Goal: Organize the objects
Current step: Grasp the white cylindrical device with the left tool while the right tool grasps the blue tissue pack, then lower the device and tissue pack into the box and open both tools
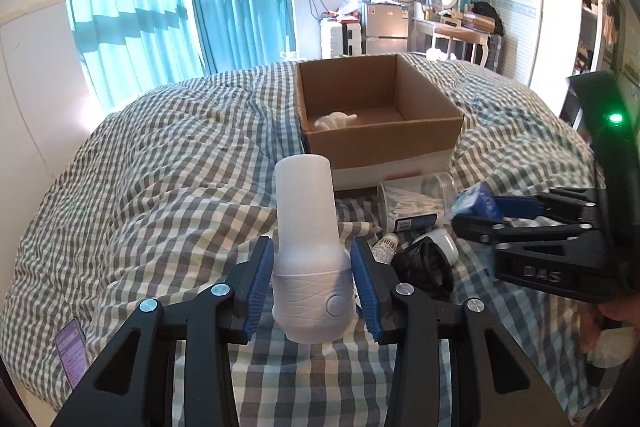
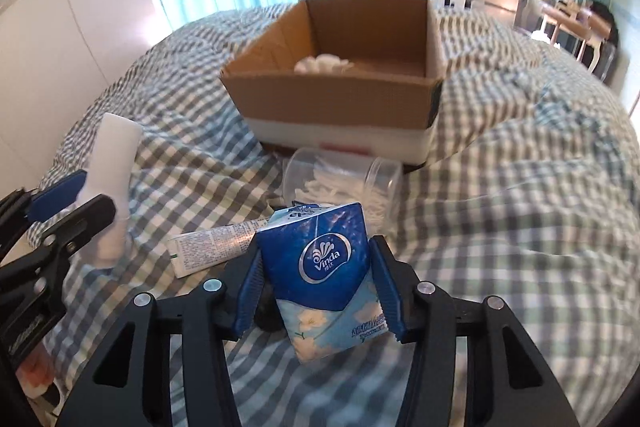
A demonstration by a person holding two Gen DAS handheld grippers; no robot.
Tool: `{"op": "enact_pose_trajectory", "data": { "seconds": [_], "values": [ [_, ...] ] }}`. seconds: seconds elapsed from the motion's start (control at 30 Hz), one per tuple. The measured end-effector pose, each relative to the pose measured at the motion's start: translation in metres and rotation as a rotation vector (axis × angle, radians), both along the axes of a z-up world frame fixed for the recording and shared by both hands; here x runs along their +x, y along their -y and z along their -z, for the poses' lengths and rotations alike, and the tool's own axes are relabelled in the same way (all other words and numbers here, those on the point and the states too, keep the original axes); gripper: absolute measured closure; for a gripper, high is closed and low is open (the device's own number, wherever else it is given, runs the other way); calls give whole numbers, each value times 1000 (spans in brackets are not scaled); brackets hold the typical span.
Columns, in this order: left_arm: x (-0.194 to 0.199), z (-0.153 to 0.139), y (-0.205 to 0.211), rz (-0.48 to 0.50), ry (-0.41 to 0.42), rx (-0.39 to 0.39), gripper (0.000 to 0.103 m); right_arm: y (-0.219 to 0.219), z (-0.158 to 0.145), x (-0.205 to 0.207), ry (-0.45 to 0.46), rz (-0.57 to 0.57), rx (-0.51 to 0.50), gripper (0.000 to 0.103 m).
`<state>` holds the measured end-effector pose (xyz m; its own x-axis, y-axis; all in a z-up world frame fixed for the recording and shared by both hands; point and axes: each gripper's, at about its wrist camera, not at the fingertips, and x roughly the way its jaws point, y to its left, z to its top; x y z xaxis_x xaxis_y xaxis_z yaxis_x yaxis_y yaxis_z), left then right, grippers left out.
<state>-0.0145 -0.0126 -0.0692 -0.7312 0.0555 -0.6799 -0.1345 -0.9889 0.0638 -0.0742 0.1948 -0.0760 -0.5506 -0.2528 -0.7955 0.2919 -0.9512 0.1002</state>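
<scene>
My left gripper point(image 1: 312, 283) is shut on a white bottle-shaped device point(image 1: 308, 247) with a frosted cap, held upright above the checked bedding. My right gripper point(image 2: 318, 291) is shut on a blue Vinda tissue pack point(image 2: 324, 275); it also shows in the left wrist view point(image 1: 476, 201). An open cardboard box point(image 1: 376, 143) sits on the bed ahead, with a white crumpled item point(image 1: 334, 121) inside. The box also shows in the right wrist view point(image 2: 340, 99).
A clear jar of cotton swabs point(image 2: 344, 183) lies on its side before the box. A white tube point(image 2: 212, 243) lies beside it. A black bundle point(image 1: 424, 267) and small white items lie on the bedding. A phone point(image 1: 72, 355) lies at the left.
</scene>
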Motion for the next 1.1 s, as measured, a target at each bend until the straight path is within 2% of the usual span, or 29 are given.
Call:
{"op": "enact_pose_trajectory", "data": {
  "seconds": [0.3, 0.57, 0.63, 0.7, 0.9, 0.97, 1.03, 1.1],
  "values": [
    [4, -34, -2, 31, -54, -8, 62, -1, -54, 20, -108, 2, 19, 53],
    [-19, -95, -11, 87, -93, 8, 62, 5, -119, 17, -216, -5, 29, 53],
    [-28, -113, -13, 114, -94, 48, 62, 4, -141, 12, -244, 3, 23, 53],
    [-41, -129, -14, 121, -98, 69, 62, 0, -164, 4, -269, 14, 3, 53],
    [-92, -153, -24, 100, -134, 34, 64, -2, -212, -34, -311, 43, -41, 53],
    [-113, -153, -26, 102, -135, 30, 70, 0, -218, -53, -315, 54, -44, 53],
    [-136, -148, -29, 90, -127, 12, 70, 1, -218, -76, -310, 65, -50, 53],
    [-157, -140, -30, 96, -114, 30, 72, 2, -211, -102, -302, 79, -51, 53]
  ]
}}
